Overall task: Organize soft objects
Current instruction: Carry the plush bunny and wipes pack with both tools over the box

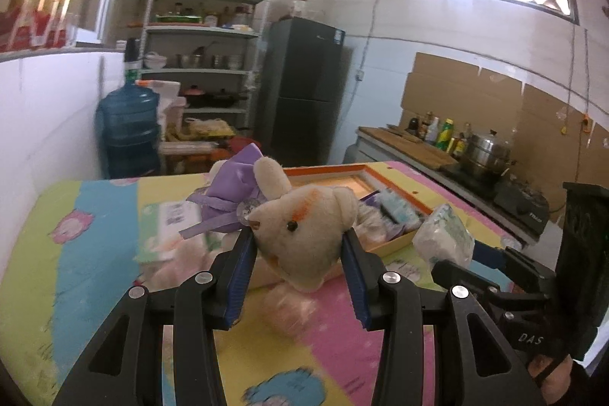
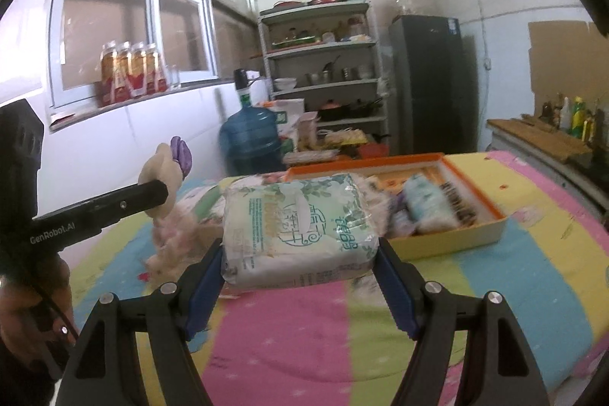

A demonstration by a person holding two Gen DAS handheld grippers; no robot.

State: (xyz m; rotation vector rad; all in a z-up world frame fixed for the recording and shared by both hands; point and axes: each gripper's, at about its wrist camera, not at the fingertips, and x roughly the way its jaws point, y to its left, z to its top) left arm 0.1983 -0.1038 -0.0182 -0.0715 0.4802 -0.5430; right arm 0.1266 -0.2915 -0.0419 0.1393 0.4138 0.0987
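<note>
Your left gripper [image 1: 298,246] pinches a beige plush toy [image 1: 304,227] by the head, jaws about half open, pads pressing both cheeks; its purple cloth part [image 1: 232,193] trails behind. Your right gripper [image 2: 298,253] spans a soft tissue pack [image 2: 297,227] w/ jaws wide, squeezing its ends. Both are held clear above the striped table [image 2: 289,330], prob. so nothing drags. A pale pink plush [image 2: 171,246] lies below. Beyond, the orange-rimmed tray [image 2: 475,234] already holds small packs, the likely drop spot.
</note>
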